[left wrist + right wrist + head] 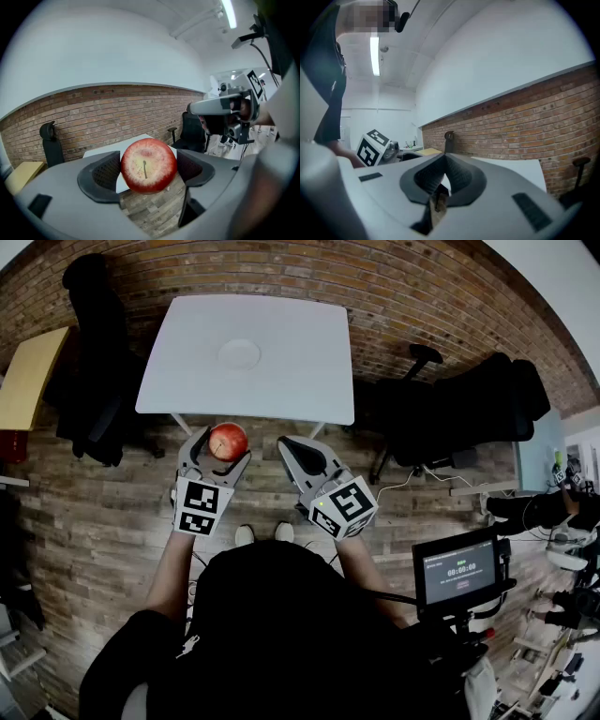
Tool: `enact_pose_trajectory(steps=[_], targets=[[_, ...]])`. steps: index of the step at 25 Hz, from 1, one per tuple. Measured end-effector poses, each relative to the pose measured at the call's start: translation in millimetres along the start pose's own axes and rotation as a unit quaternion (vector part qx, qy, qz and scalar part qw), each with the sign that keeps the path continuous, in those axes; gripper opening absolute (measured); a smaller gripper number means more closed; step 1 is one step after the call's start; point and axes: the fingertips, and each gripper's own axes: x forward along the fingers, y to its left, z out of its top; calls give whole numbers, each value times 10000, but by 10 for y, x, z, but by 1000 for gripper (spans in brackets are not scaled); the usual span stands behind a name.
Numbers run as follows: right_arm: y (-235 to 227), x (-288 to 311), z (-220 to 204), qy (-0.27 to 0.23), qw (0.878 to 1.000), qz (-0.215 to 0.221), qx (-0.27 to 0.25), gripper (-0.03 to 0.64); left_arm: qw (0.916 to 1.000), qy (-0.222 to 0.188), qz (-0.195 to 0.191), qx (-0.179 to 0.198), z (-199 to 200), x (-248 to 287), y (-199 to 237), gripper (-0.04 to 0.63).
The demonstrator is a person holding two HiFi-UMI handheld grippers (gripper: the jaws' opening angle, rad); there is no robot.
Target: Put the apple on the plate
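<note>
Clamping: apple [148, 165] between left gripper [225, 444] jaws (stem toward camera) | right gripper [445, 174] jaws together, empty

Bright, even indoor light fills all views. A ceiling strip lamp [229, 13] burns out to white in the gripper views. The white table [187, 371] nearly glares. The apple [148, 165] is sharp, with a soft sheen. Fisheye distortion bends the brick wall [93, 117] and blackens the corners.

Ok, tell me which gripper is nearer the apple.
Left. The left gripper holds the apple between its jaws; the right gripper is beside it, shut, not touching.
</note>
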Motion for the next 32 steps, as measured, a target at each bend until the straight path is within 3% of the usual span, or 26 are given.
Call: enact_pose_trajectory(steps=[9,15,32], targets=[[-124,2,25,-49,9999,-135,3,3,10000,-51,-27,37,57,63,38,382],[151,12,-38,-103,9999,-100,9,3,9999,-107,-79,70,-97,-150,51,382],[282,80,-86,6,9998,-192,33,3,9997,-141,-189,34,-204,-234,115,382]])
